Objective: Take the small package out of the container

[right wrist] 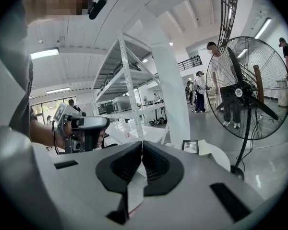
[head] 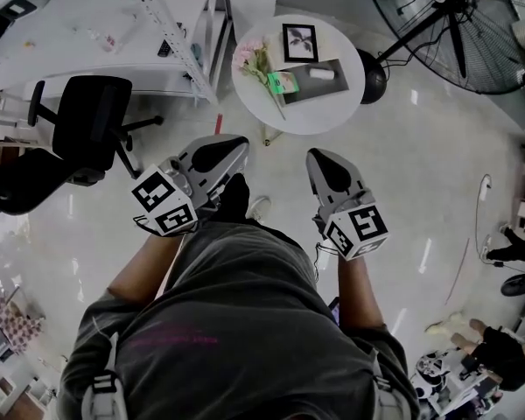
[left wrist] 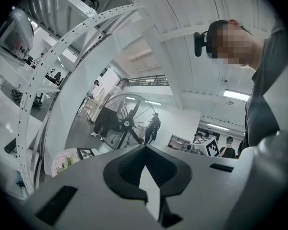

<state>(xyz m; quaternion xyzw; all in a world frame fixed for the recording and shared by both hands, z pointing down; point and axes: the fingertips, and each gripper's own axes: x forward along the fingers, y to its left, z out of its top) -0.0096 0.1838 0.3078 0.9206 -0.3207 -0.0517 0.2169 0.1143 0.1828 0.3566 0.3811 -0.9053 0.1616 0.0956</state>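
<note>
The left gripper [head: 220,157] is held with jaws pressed together, empty. Ahead, the small package [head: 282,82] is seen in the container [head: 320,92] on the round counter [head: 336,112]. The right gripper [head: 326,168] is likewise closed on nothing; if the jaws are not opened, the package could be knocked aside.

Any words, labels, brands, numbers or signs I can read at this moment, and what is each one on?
No text is readable in any view.
Pink print on the person's shirt: too blurred to read.
Green packet on the round table: print too small to read.
Left marker cube and right marker cube: black-and-white square patterns only, no letters.
</note>
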